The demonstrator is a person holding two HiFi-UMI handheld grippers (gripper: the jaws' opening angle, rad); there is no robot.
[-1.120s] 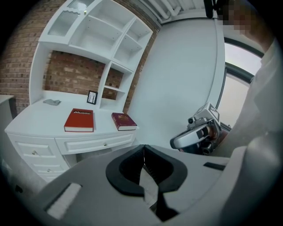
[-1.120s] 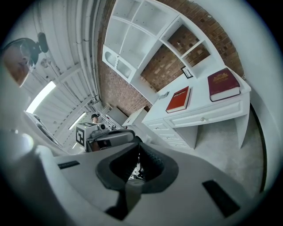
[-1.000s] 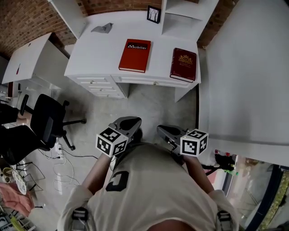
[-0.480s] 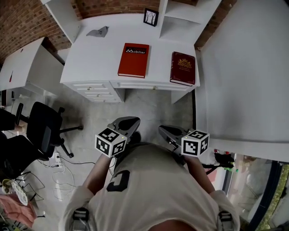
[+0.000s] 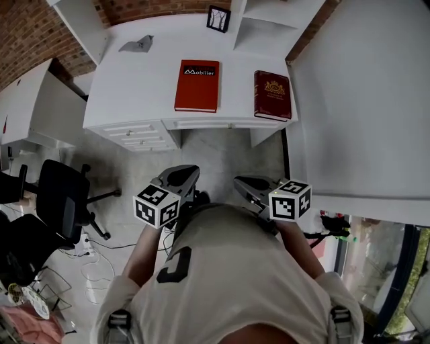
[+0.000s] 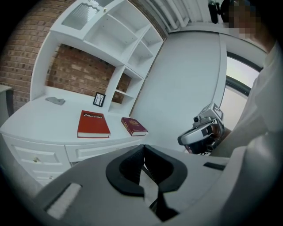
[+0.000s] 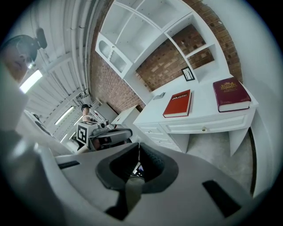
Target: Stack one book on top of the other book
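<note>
A red book [image 5: 197,85] lies flat on the white desk [image 5: 127,87]. A dark maroon book [image 5: 272,95] lies flat to its right, near the desk's right end, with a gap between the two. Both grippers hang over the floor, well short of the desk. My left gripper [image 5: 185,173] is shut and holds nothing. My right gripper [image 5: 243,183] is also shut and empty. The left gripper view shows the red book [image 6: 93,124] and the maroon book [image 6: 134,126] beyond its closed jaws. The right gripper view shows the red book [image 7: 178,103] and the maroon book [image 7: 231,94] too.
A small framed picture [image 5: 218,18] and a grey crumpled object [image 5: 136,44] sit at the back of the desk. Drawers [image 5: 138,131] fill the desk's left front. A black office chair [image 5: 64,195] stands on the floor to the left. A white panel [image 5: 363,101] rises on the right.
Both grippers have been carried forward toward the desk, still shut. The books have not moved on the desk.
</note>
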